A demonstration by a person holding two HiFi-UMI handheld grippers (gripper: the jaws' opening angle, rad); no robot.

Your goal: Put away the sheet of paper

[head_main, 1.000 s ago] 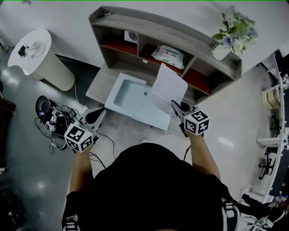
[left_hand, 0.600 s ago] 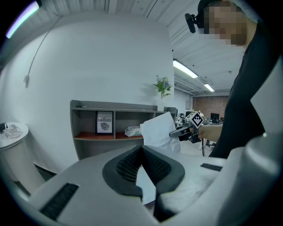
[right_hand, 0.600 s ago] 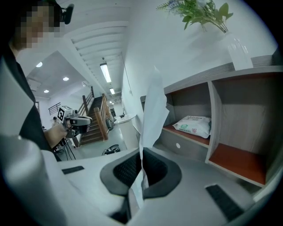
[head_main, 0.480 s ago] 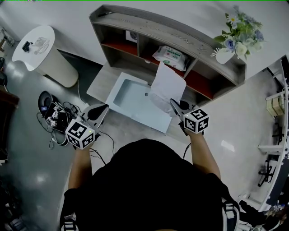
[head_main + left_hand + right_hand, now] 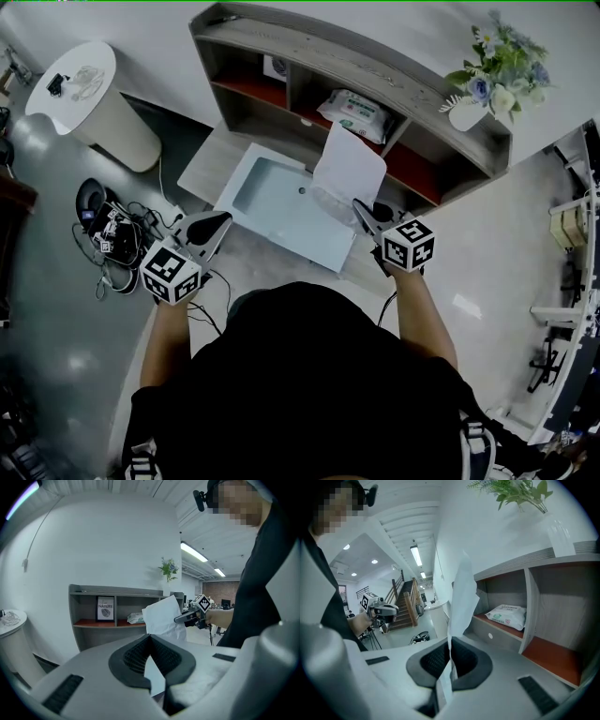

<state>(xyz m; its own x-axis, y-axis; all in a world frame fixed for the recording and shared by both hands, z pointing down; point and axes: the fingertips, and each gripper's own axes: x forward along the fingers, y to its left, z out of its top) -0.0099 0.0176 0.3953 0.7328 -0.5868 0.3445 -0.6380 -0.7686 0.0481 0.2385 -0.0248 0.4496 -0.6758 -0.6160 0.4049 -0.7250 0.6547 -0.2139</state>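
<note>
The right tool [image 5: 450, 643] has its jaws pressed together on the lower edge of the sheet of paper [image 5: 462, 597], which stands upright, edge-on. Beyond it a pack of wipes [image 5: 506, 613] lies in a red-floored compartment of the shelf [image 5: 526, 606].

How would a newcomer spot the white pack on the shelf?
Find the grey shelf unit against the wall. In its middle compartment, on the red floor, lies the pack. It is white with green print and lies flat, unlike the upright framed picture in the compartment to its left.
</note>
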